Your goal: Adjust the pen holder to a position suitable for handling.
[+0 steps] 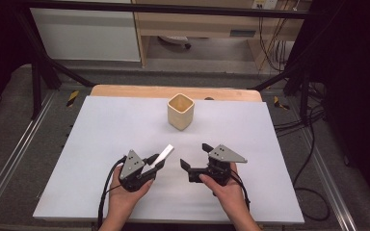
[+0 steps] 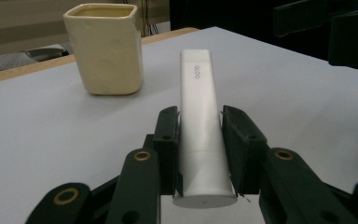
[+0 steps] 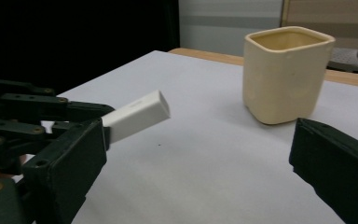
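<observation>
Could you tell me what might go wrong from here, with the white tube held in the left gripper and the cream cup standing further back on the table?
1. The left gripper clamps the white tube only near its cap end, so the long free end could sag or twist out.
2. The cream cup has a narrow mouth and stands free; a misjudged approach might knock it over.
3. The right gripper, open, sits close beside the left and could collide.
</observation>
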Motion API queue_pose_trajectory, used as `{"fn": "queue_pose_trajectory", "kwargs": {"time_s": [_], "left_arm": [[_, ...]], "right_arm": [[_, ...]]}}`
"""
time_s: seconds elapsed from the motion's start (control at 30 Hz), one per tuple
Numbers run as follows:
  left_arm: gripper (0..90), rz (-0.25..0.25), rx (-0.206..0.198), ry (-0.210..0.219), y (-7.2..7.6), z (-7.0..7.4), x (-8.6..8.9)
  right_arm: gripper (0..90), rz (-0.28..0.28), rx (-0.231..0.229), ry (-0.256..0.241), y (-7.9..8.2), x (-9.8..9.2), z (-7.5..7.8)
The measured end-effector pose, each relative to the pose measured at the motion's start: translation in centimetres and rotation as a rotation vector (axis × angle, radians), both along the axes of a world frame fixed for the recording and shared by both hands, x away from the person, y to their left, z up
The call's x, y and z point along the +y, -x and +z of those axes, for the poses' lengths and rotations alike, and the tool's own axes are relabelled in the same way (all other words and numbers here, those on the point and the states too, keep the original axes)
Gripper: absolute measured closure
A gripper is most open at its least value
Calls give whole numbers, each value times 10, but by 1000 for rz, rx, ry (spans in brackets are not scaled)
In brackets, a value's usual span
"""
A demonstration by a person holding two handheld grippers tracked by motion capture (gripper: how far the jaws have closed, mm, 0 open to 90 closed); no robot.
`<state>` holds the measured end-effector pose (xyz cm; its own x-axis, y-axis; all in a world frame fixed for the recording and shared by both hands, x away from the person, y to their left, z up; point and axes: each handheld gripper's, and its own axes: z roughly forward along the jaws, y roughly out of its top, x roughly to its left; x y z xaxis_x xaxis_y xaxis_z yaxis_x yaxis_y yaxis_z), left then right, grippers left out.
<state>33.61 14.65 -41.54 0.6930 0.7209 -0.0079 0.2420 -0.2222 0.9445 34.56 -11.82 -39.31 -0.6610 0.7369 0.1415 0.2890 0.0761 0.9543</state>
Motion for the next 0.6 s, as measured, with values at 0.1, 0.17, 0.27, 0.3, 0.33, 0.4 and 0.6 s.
{"fn": "queue_pose_trajectory", "kwargs": {"time_s": [0.1, 0.17, 0.27, 0.3, 0.33, 0.4, 0.6], "left_arm": [[680, -2, -4, 5, 0, -1, -4], [680, -6, -6, -1, 1, -1, -5], [680, -17, -18, -9, 4, -1, -9], [681, -20, -22, -9, 5, -1, -10], [680, -22, -25, -8, 6, -1, -12], [681, -24, -39, -14, 7, -1, -14], [681, -29, -54, -16, 10, -1, -19]], "right_arm": [[66, 11, 7, -20, 2, 3, 1], [74, 21, 11, -37, 2, 5, 2], [99, 41, 28, -83, 4, 8, 3], [109, 47, 29, -92, 5, 9, 4], [119, 53, 28, -98, 5, 9, 4], [130, 56, 28, -104, 6, 10, 4], [186, 58, 49, -145, 4, 6, 3]]}}
